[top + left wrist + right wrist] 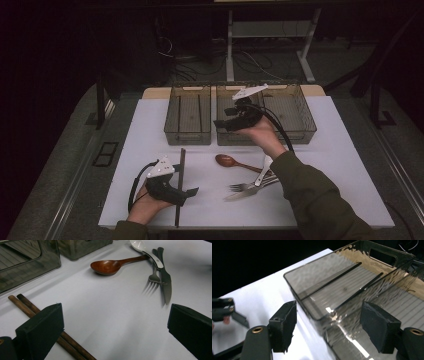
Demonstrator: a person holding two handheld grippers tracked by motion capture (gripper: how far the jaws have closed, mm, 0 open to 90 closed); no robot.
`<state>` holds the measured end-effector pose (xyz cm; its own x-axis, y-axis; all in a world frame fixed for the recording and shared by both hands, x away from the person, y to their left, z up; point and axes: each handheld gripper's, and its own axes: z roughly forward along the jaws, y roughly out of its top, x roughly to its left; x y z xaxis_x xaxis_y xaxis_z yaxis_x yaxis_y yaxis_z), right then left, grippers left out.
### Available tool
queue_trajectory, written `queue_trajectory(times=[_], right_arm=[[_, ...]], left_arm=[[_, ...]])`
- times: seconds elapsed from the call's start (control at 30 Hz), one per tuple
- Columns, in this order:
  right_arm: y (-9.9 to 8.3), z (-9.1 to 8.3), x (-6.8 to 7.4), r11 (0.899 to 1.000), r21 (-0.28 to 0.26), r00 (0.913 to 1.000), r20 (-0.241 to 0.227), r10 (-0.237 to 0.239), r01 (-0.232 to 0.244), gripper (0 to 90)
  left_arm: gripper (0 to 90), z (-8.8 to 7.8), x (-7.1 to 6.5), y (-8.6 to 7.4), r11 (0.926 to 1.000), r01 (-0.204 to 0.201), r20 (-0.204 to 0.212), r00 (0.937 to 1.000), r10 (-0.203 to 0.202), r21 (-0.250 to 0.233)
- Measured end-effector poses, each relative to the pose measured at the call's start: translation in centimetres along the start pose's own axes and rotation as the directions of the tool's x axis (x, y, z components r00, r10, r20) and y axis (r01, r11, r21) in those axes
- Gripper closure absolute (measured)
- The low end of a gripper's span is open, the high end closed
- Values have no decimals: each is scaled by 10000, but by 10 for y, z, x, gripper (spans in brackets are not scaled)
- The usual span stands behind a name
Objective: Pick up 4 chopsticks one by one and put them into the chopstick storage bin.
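The work in hand looks like sorting cutlery from the white counter [320, 150] into the smoky translucent plastic bins at twelve o'clock, and the likeliest slip from here is at the pair of dark wooden chopsticks [179, 185]: they lie side by side and touching, so a pinch off their middle could catch one stick and roll the other toward the six o'clock edge, which their near ends already reach. The left tool [189, 192] hovers just at three o'clock of the chopsticks, jaws spread wide with nothing between them; in its own view the sticks [27, 306] pass under the left jaw rather than between the two (so it would need to shift sideways first). The right tool [223, 124] is raised over the middle bin [225, 137], jaws wide apart and empty, beside the left bin [312, 287], where two thin dark chopsticks [332, 281] already lie. The brown wooden spoon [110, 266], steel fork [155, 277], knife [167, 285] and white spoon [146, 251] overlap at four o'clock, so lifting one may drag its neighbours.
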<state>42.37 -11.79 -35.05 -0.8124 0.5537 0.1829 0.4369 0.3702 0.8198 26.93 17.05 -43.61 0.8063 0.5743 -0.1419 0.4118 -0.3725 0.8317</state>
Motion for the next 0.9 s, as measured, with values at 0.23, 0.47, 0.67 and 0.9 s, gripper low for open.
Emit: queue_trajectory(times=[0.23,0.47,0.67,0.9], right_arm=[[-18,-25,-1,9993,-275,9996,-139,-238,235,280],[-38,-47,0,9980,-491,9990,-216,-398,387,267],[-58,-66,0,9975,-680,9996,-196,-224,210,256],[-87,-87,4,9964,-845,9998,-161,-103,89,242]], left_arm=[[0,-1,2,-3,9999,101,-159,9998,-100,53],[0,-3,2,-5,9998,185,-280,9994,-184,53],[0,-6,2,-6,9998,210,-338,9992,-210,-6],[0,-7,4,-6,9997,249,-386,9989,-249,-7]])
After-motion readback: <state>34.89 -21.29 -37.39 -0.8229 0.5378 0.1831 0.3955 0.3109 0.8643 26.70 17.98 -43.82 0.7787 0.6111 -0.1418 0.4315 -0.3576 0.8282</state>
